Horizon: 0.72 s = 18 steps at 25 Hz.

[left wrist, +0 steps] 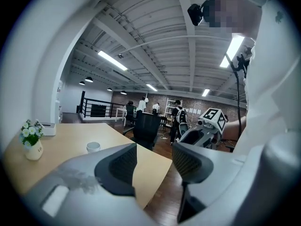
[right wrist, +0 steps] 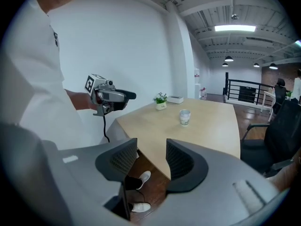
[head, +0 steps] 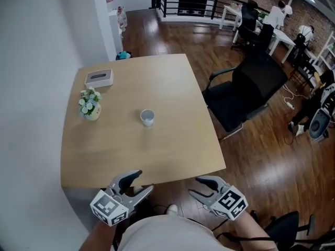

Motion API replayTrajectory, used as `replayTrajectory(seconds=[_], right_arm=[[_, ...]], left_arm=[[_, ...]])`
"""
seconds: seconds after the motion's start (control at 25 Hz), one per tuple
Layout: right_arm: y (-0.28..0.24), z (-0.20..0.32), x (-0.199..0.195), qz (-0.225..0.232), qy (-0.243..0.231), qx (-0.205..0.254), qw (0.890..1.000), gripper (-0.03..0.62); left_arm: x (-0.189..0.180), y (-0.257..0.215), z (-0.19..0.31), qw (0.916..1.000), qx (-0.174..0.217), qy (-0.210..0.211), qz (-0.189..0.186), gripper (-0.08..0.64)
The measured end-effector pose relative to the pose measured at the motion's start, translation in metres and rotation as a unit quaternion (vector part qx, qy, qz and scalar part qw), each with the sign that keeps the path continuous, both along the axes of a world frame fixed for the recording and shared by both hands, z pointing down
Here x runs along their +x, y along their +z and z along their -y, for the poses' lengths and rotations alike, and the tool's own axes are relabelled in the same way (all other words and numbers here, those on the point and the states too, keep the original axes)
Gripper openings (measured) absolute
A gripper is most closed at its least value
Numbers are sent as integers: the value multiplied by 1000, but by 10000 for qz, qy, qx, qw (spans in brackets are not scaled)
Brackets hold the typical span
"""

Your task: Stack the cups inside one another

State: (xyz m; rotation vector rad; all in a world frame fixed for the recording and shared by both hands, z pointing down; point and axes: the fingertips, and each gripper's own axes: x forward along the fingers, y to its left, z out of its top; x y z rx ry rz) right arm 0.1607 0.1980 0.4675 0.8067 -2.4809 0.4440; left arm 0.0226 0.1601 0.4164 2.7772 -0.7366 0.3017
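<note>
Pale wood of the bench (head: pixel 172 88) fills most of what lies ahead of me, and the cup (head: pixel 147 117) stands upright near its middle, mouth up, so its long axis runs straight up from the surface. Whether other cups already sit nested inside it I cannot tell from here. A small flower pot (head: pixel 90 104) stands to its left and a tissue box (head: pixel 99 78) farther back on that side, both well apart from it; nothing else crowds it. The cup lies forward of both my hands, across the near stretch of bench. My left hand-held gripper (head: pixel 142 182) hangs just off the near edge, almost directly below the cup in the head view, so I judge it the nearer one. My right hand-held gripper (head: pixel 197 187) is off the same edge but farther to the right, with the cup ahead and to its left. Both hand-held grippers are released, jaws apart with only floor and bench edge showing between them. Any reach, I judge, has to go forward over the edge and come at the cup from its side.
</note>
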Motion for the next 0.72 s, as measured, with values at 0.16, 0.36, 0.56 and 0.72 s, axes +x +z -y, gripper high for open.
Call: replayTrajectory(seconds=[0.16, 0.36, 0.56, 0.72], right_arm=[[1, -15, 7, 128, -81, 41, 9999, 198], [2, -27, 5, 201, -228, 72, 9995, 198], [-1, -34, 5, 227, -183, 91, 9995, 198], [-6, -29, 4, 227, -80, 134, 9996, 198]], left_arm=[[13, -1, -15, 9999, 53, -74, 135, 249], [15, -6, -32, 9996, 57, -117, 259, 250], [8, -3, -42, 9994, -30, -144, 319, 250], [5, -1, -43, 9994, -92, -76, 320, 250]])
